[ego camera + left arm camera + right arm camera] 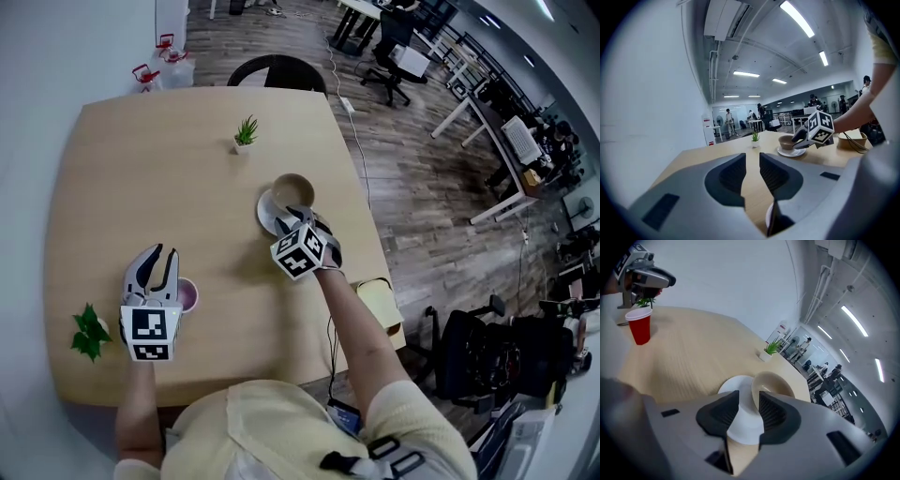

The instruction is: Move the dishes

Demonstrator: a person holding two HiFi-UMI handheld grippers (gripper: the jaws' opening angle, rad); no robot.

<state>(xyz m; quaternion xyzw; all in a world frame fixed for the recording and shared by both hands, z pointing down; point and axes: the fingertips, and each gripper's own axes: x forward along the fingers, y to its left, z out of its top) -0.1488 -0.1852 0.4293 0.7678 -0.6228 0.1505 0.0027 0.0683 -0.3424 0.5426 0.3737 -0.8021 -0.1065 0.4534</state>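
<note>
- Head view: a pale wooden table [187, 187] is seen from above. The dishes are found right of its middle, within the right arm's reach.
- The right gripper [302, 217] is angled down onto the near edge of the dishes. In the right gripper view its jaws are held partly apart. The plate's white surface is seen through the gap, and the bowl's rim is seen just beside the jaw on that view's right. No squeeze on either dish can be made out, so the pose is judged to be a line-up for a pinch on a rim.
- The left gripper [161, 255] is held almost level over the near left part of the table, well apart from the dishes. Its jaws are set narrowly apart and only bare table is seen between them, so nothing is carried. It is judged to be parked out of the other arm's way.
- The white plate [267, 214] is laid flat on the table and is used as the base of the stack.
- The beige bowl [292, 190] is set on the plate toward its far side, so the plate's near part is exposed to the jaws.
- A red cup [187, 296] is stood upright just beside the left gripper, on its right, and is not gripped.
- A small potted plant [246, 133] is placed beyond the dishes and a leafy plant [90, 333] at the near left edge. Both are judged to be clear of any lift.
</note>
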